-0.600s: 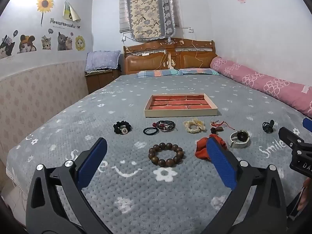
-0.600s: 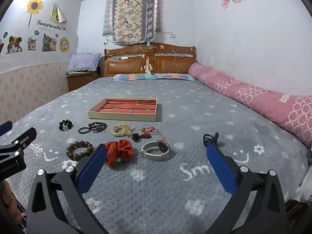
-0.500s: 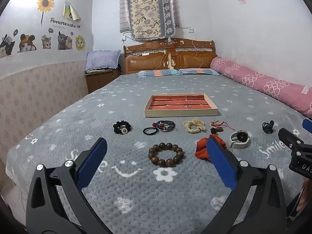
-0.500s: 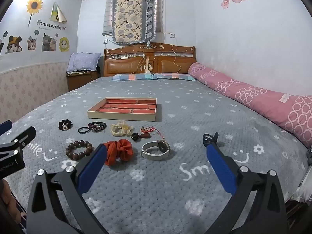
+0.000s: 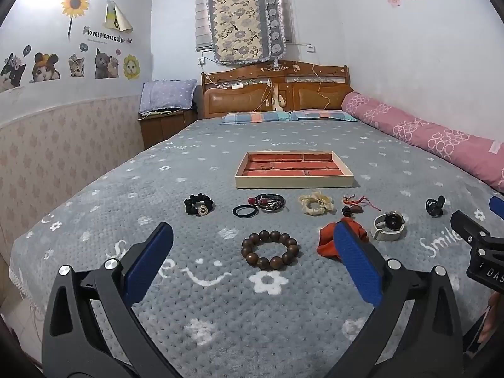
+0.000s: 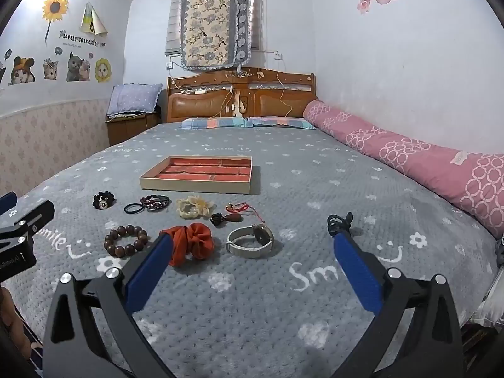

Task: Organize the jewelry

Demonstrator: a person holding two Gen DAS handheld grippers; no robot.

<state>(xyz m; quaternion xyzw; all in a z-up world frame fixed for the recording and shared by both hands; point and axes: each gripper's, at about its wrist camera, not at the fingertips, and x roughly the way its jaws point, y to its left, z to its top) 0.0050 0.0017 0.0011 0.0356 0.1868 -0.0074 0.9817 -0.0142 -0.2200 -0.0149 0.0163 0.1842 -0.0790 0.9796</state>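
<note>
A shallow tray (image 5: 293, 183) (image 6: 197, 184) with red compartments lies on the grey bed. Before it lie several pieces: a brown bead bracelet (image 5: 270, 249) (image 6: 126, 241), an orange scrunchie (image 5: 327, 242) (image 6: 195, 243), a watch (image 5: 389, 226) (image 6: 251, 240), a cream scrunchie (image 5: 315, 202), black hair ties (image 5: 199, 205) and a black clip (image 6: 339, 223). My left gripper (image 5: 253, 236) is open and empty above the bead bracelet. My right gripper (image 6: 253, 242) is open and empty near the watch.
A pink rolled quilt (image 6: 409, 160) lies along the right wall. The wooden headboard (image 5: 277, 94) and pillows stand at the far end. A nightstand (image 5: 163, 123) stands left of the bed. The bed's near edge is just under both grippers.
</note>
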